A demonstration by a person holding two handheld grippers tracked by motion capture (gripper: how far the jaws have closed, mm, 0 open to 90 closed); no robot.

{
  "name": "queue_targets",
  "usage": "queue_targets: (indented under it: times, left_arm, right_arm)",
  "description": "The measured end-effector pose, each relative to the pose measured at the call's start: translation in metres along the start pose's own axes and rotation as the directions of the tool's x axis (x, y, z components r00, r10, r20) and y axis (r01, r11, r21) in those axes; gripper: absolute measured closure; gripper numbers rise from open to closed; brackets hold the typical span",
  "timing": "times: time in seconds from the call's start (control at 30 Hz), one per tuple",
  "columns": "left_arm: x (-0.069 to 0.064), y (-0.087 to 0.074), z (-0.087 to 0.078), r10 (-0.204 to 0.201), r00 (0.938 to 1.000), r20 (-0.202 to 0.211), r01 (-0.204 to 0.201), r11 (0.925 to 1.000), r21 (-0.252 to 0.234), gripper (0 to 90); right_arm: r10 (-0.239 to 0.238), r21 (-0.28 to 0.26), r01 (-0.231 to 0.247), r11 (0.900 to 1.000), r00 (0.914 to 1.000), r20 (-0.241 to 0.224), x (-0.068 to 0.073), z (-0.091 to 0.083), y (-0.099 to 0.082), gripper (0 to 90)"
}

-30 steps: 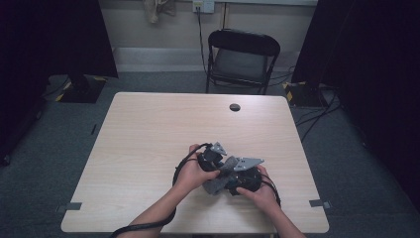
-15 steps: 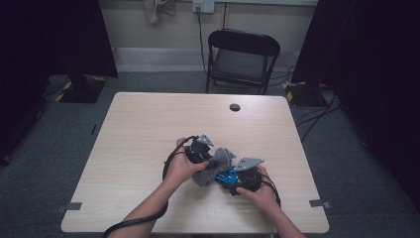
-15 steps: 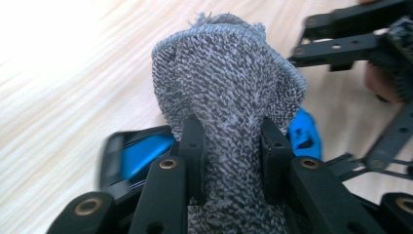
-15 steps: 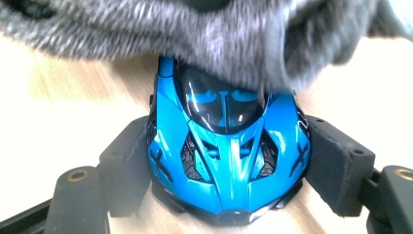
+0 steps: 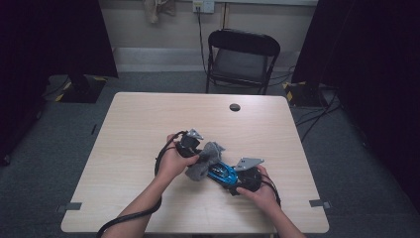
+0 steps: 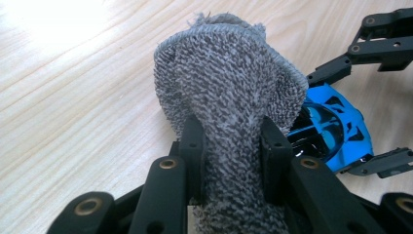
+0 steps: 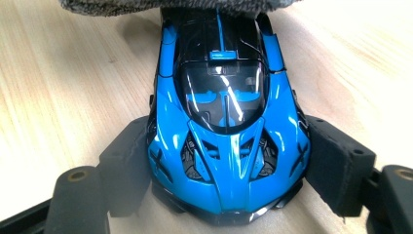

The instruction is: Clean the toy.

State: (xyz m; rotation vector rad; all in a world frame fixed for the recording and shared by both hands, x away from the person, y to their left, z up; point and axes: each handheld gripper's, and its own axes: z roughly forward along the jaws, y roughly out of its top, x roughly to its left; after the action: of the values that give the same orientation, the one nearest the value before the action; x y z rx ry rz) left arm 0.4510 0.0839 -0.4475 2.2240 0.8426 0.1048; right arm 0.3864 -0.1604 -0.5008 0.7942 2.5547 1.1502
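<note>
A blue and black toy car [image 7: 226, 126] rests on the wooden table [image 5: 148, 119], near its front edge. My right gripper [image 7: 226, 165] is shut on the car, with a pad pressed on each flank at one end. In the high view this gripper [image 5: 227, 176] comes in from the right around the car [image 5: 221, 173]. My left gripper [image 6: 233, 141] is shut on a bunched grey terry cloth [image 6: 229, 92]. The cloth [image 5: 203, 162] lies over the car's far end, and its edge [image 7: 185, 6] hangs across the top of the right gripper view. Behind the cloth the car [image 6: 331, 131] shows.
A small black round disc [image 5: 235, 107] sits on the table's far side. A black folding chair [image 5: 242, 59] stands behind the table. Cables trail from both grippers toward the front edge. Dark curtains flank the room.
My left hand has moved left with the cloth, drawing it along the car and baring more blue bodywork. The right hand and the car have stayed in place.
</note>
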Motion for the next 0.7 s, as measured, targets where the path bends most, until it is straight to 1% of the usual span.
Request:
queue_targets:
  times: [0.07,0.13,0.2,0.27,0.3,0.33,0.4,0.43,0.5,0.53,0.6,0.67,0.7]
  left_arm:
    - [0.002,0.0,-0.001,-0.001,1.0,-0.01,0.001,1.0,0.002,70.0]
    - [0.004,-0.001,-0.002,-0.01,0.9998,-0.015,0.01,0.9999,-0.007,70.0]
    - [0.005,0.0,-0.004,0.0,0.9994,-0.033,0.0,1.0,-0.007,70.0]
    - [0.004,0.001,-0.007,0.006,0.9995,-0.032,-0.006,0.9999,-0.012,70.1]
    - [0.002,0.003,-0.009,0.015,0.9994,-0.032,-0.015,0.9999,-0.008,70.1]
    - [0.0,0.004,-0.01,0.019,0.9996,-0.021,-0.019,0.9996,-0.019,70.1]
    - [-0.007,0.007,-0.013,0.018,0.9996,0.022,-0.017,0.9988,-0.046,70.1]
    - [-0.014,0.01,-0.014,0.036,0.9986,0.038,-0.034,0.9985,-0.042,70.1]
    - [-0.023,0.013,-0.013,0.066,0.9958,0.063,-0.064,0.9971,-0.041,70.0]
    - [-0.032,0.015,-0.01,0.077,0.9933,0.086,-0.074,0.9964,-0.042,70.0]
    - [-0.046,0.017,-0.002,0.112,0.9874,0.111,-0.111,0.9937,-0.018,70.0]
    - [-0.058,0.016,0.008,0.126,0.9823,0.139,-0.127,0.9919,0.002,69.9]
    - [-0.061,0.015,0.014,0.137,0.9797,0.147,-0.141,0.9899,0.018,69.8]
  right_arm:
    - [0.0,0.0,0.0,1.0,1.0,0.0,0.0,0.0,0.0,25.7]
    - [0.0,0.0,0.0,1.0,1.0,0.0,0.0,0.0,0.0,25.7]
    - [0.0,-0.001,0.0,1.0,1.0,0.0,0.0,0.0,0.0,25.7]
    - [0.0,-0.001,0.0,1.0,1.0,0.0,0.0,0.0,0.0,25.7]
    - [0.001,0.0,-0.001,1.0,1.0,0.0,0.0,0.0,0.0,25.7]
    - [0.001,0.0,-0.001,1.0,1.0,0.0,0.0,0.0,0.0,25.7]
    - [0.0,0.0,0.0,1.0,1.0,0.0,0.0,0.0,0.0,25.7]
    - [0.0,0.0,0.0,1.0,1.0,0.0,0.0,0.0,0.0,25.7]
    - [-0.001,0.0,0.001,1.0,1.0,0.0,0.0,0.0,0.0,25.7]
    - [-0.001,-0.001,0.001,1.0,1.0,0.0,0.0,0.0,0.0,25.7]
    - [0.0,0.0,0.0,1.0,1.0,0.0,0.0,0.0,0.0,25.7]
    - [0.0,0.0,0.0,1.0,1.0,0.0,0.0,0.0,0.0,25.7]
    - [0.0,0.0,0.0,1.0,1.0,0.0,0.0,0.0,0.0,25.7]
